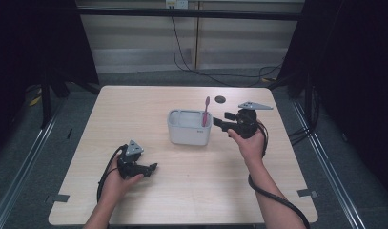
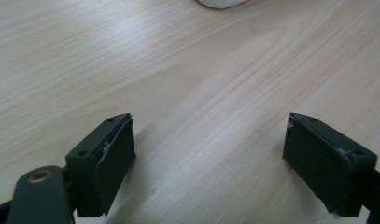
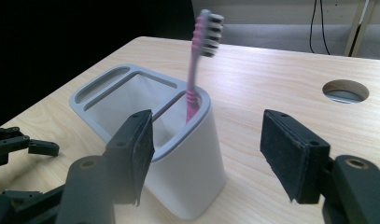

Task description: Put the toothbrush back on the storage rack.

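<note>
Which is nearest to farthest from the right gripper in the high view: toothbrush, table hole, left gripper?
From the right gripper:
1. Toothbrush, just to its left, standing in the white holder.
2. Table hole, beyond it toward the far edge.
3. Left gripper, across the table, near-left.

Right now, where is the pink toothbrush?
The pink toothbrush stands bristles-up in the white plastic holder's right-hand slot near the table's middle in the high view, just left of the open right gripper.

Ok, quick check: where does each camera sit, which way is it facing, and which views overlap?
High view: above the person's side, looking forward and down on the table; both forearms, left gripper, right gripper.
Left gripper view: low over bare wood, between its open fingers.
Right gripper view: facing the grey toothbrush holder with pink toothbrush, fingers open.
Shared: high and right gripper views both show the holder and the toothbrush.
</note>
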A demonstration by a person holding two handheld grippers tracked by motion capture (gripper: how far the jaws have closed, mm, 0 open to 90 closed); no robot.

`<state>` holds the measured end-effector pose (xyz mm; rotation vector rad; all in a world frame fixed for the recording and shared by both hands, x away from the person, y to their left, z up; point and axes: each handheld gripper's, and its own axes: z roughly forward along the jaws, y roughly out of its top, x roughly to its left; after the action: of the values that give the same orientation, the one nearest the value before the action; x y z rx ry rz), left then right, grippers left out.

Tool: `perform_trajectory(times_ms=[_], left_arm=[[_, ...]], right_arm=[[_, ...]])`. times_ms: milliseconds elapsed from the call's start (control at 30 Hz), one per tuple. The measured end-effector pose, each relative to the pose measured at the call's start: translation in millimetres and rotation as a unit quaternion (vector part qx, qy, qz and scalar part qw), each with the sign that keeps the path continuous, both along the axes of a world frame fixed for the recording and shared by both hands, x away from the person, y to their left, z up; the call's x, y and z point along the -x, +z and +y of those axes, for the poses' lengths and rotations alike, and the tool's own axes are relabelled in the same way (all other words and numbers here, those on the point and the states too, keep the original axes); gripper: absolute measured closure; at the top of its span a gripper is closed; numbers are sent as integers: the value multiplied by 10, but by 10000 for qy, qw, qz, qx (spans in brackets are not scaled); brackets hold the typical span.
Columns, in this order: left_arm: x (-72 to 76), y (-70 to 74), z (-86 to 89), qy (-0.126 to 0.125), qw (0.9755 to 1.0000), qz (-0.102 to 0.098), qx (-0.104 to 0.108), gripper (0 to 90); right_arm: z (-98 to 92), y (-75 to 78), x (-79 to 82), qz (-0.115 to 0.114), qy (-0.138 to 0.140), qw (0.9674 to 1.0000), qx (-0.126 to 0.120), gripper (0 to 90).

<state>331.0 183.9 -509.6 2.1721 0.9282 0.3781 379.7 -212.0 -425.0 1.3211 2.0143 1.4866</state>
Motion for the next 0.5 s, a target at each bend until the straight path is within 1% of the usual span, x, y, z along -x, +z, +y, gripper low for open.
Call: perform_trajectory(times_ms=[200,267,500], left_arm=[[-1,0,1,-3,10000,-2,-3,162],[-1,1,1,-6,10000,-2,-6,162],[0,0,0,1,10000,2,2,162]], right_arm=[[-64,15,30,-62,63,10000,25,334],[-78,11,44,-126,89,9999,48,328],[-127,-16,80,-102,110,9998,121,314]])
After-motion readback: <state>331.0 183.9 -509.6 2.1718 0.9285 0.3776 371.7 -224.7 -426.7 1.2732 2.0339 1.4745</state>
